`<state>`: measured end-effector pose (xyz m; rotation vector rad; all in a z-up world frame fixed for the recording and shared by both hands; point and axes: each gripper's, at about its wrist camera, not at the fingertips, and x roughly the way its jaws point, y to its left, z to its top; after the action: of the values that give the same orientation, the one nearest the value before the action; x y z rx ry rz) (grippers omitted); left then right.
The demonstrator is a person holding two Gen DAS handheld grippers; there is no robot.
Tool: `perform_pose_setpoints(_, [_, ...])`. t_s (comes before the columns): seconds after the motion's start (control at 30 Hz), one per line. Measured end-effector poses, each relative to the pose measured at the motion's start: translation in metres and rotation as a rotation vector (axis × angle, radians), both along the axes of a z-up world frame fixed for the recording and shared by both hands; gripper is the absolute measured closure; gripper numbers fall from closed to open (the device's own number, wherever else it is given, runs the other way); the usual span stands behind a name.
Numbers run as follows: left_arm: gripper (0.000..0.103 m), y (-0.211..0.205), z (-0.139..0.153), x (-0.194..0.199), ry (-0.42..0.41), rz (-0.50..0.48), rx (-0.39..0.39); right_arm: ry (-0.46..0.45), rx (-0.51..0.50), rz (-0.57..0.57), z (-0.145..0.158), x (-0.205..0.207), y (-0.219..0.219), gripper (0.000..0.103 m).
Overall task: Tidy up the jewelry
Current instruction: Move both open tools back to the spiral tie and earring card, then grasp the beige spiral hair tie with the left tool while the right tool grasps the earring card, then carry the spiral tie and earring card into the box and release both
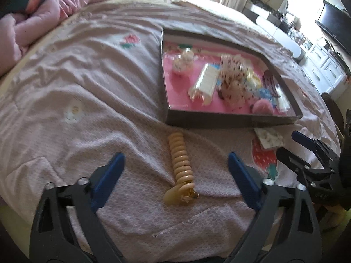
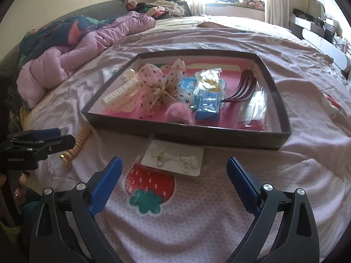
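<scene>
Lying on the pale pink patterned bedspread (image 1: 65, 83), a beige coiled spiral hair tie with a gold clasp (image 1: 179, 153) sits between the spread blue-padded jaws of the left gripper (image 1: 175, 171), touching neither pad. Right of it, a white card bearing two silver earrings (image 2: 173, 161) rests near the right gripper (image 2: 174, 175), also spread and empty. Just beyond both stands a shallow dark cardboard tray (image 2: 219, 137) holding hair clips, bows and packets.
</scene>
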<state>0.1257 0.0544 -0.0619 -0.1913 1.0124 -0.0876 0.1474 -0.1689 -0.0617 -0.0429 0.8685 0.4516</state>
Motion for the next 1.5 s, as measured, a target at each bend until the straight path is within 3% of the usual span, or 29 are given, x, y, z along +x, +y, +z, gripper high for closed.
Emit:
perform_pose_setpoints(0.03, [0.032, -0.001, -0.003, 0.002, 0.019, -0.013, -0.008, 0.006, 0.0, -0.002, -0.002, 0.001, 0.002, 0.01])
perform_pose_setpoints(0.3, [0.048, -0.001, -0.017, 0.007, 0.086, -0.031, -0.034, 0.034, -0.019, -0.018, -0.02, 0.015, 0.011, 0.01])
perform_pose_setpoints(0.37, [0.054, -0.005, -0.018, 0.007, 0.094, -0.041, -0.013, 0.035, -0.038, -0.023, -0.023, 0.018, 0.013, 0.015])
perform_pose_setpoints(0.5, [0.084, -0.014, -0.016, 0.006, 0.085, -0.078, 0.018, 0.012, -0.069, 0.007, -0.023, 0.015, 0.017, 0.03])
perform_pose_setpoints(0.6, [0.089, -0.02, -0.013, 0.003, 0.071, -0.099, 0.047, 0.002, -0.066, 0.025, -0.02, 0.013, 0.014, 0.033])
perform_pose_setpoints(0.8, [0.091, -0.028, -0.003, -0.004, 0.025, -0.126, 0.064, -0.001, -0.026, 0.032, -0.01, 0.004, -0.006, 0.033])
perform_pose_setpoints(1.1, [0.091, -0.052, 0.015, -0.009, -0.034, -0.154, -0.037, -0.036, 0.01, -0.007, 0.019, -0.011, -0.047, 0.033])
perform_pose_setpoints(1.5, [0.091, -0.089, 0.046, 0.002, -0.114, -0.208, -0.043, -0.097, 0.045, -0.091, 0.049, -0.018, -0.091, 0.033])
